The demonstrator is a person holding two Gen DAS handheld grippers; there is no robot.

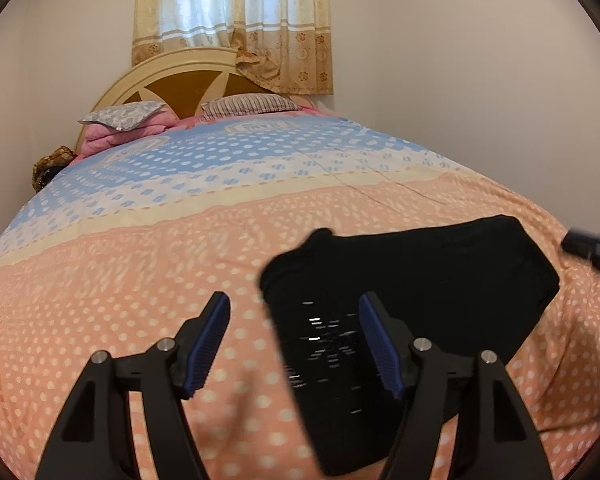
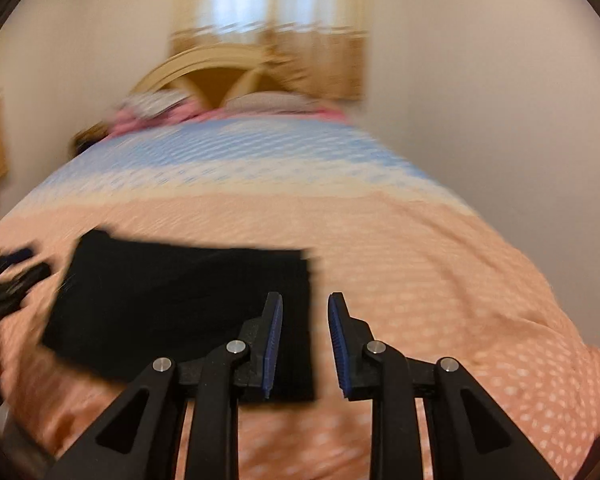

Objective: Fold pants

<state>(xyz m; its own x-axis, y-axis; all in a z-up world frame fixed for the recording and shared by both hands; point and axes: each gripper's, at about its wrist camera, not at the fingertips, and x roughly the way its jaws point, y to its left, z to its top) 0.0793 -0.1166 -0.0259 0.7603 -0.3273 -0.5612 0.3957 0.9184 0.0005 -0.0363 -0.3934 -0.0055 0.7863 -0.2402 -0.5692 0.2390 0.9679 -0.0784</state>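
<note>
Black pants (image 1: 412, 292) lie folded into a compact rectangle on the peach polka-dot bedspread (image 1: 140, 280). My left gripper (image 1: 294, 304) is wide open and empty above the bed, its right finger over the pants' left part. In the right wrist view the pants (image 2: 180, 304) lie flat at lower left. My right gripper (image 2: 305, 300) is open and empty above the pants' right edge. The right gripper (image 1: 592, 248) shows at the far right edge of the left wrist view. The left gripper (image 2: 8, 276) shows blurred at the left of the right wrist view.
The bedspread turns blue (image 1: 240, 152) toward the headboard (image 1: 180, 80). Pillows (image 1: 244, 106) and pink bedding lie at the head. A curtained window (image 1: 236, 20) is behind. Walls close in on both sides. The right wrist view is motion-blurred.
</note>
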